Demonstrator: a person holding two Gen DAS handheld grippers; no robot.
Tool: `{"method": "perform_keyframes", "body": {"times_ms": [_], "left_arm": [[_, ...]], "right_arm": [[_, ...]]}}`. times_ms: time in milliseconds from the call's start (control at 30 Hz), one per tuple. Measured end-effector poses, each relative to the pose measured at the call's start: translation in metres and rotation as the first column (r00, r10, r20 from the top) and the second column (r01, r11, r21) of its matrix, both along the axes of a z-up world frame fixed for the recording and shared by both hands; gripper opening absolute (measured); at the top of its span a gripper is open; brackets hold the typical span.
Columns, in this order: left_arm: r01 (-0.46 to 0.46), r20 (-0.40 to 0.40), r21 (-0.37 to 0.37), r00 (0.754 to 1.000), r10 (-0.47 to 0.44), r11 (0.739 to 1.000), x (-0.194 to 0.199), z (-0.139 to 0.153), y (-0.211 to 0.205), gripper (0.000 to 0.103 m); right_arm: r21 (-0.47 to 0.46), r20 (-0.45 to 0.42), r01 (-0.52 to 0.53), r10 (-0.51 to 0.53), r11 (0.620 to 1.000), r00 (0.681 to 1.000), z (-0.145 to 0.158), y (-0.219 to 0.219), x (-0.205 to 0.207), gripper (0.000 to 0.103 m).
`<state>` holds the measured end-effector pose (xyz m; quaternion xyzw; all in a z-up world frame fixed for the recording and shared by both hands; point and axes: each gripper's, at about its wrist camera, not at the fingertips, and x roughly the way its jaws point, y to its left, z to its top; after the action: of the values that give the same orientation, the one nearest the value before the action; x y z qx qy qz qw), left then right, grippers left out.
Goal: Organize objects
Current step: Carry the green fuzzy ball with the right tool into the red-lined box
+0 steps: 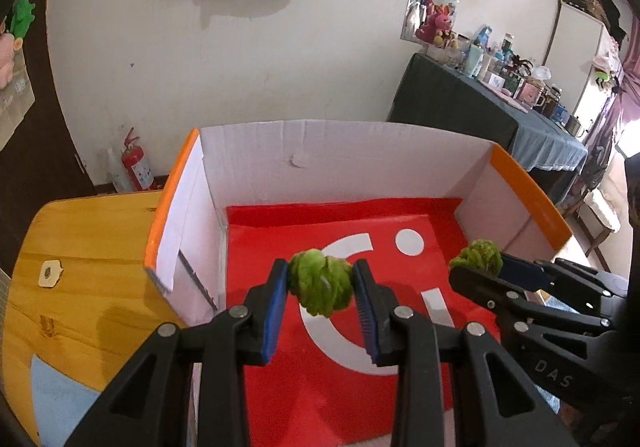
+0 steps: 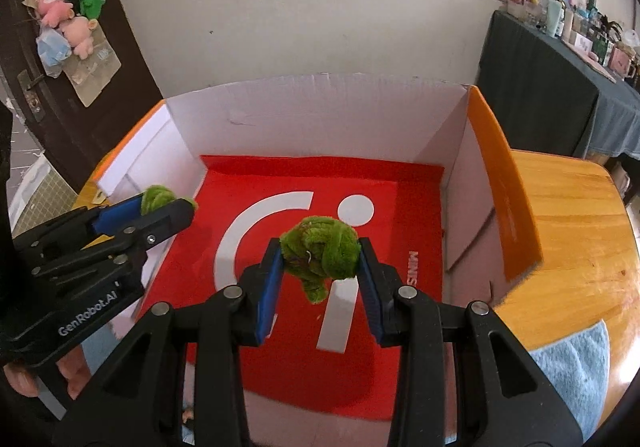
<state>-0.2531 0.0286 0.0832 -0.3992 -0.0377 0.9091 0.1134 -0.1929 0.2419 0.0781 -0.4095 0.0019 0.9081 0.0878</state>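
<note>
Each gripper is clamped on a small fuzzy green plush toy: the left gripper (image 1: 320, 287) holds the left plush (image 1: 320, 283), the right gripper (image 2: 322, 259) the right plush (image 2: 320, 255). Both hang above the red floor of the empty white cardboard box (image 2: 320, 107) on the wooden counter (image 2: 568, 227); releasing them probably remains

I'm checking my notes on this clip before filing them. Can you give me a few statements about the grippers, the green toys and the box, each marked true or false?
1. The left gripper is clamped on a green plush toy. True.
2. The right gripper is empty. False: it holds a second green plush toy.
3. Both toys hang above the open cardboard box. True.
4. The box floor is blue. False: it is a red floor with white markings.
5. The box sits on a wooden table. True.
</note>
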Motion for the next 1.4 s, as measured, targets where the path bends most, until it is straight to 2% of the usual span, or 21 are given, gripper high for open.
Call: {"method": "perform_keyframes", "body": {"times_ms": [200, 533, 900, 1400], "left_arm": [[0.004, 0.020, -0.018, 1.000, -0.003, 1.000, -0.015, -0.007, 0.002, 0.034], [0.011, 0.110, -0.024, 0.994, -0.009, 1.000, -0.035, -0.025, 0.003, 0.034], [0.026, 0.175, -0.022, 0.984, -0.022, 0.999, -0.040, -0.043, 0.006, 0.035], [0.030, 0.220, 0.000, 0.975, -0.029, 1.000, -0.040, -0.055, 0.000, 0.035]], "right_arm": [[-0.001, 0.031, 0.008, -0.007, 1.000, 0.999, -0.006, 0.003, -0.019, 0.034], [-0.014, 0.126, 0.050, -0.048, 0.999, 0.991, -0.019, 0.011, -0.040, 0.034], [-0.037, 0.184, 0.076, -0.068, 0.996, 0.981, -0.027, 0.019, -0.045, 0.035], [-0.068, 0.251, 0.113, -0.093, 0.991, 0.963, -0.036, 0.029, -0.048, 0.035]]}}
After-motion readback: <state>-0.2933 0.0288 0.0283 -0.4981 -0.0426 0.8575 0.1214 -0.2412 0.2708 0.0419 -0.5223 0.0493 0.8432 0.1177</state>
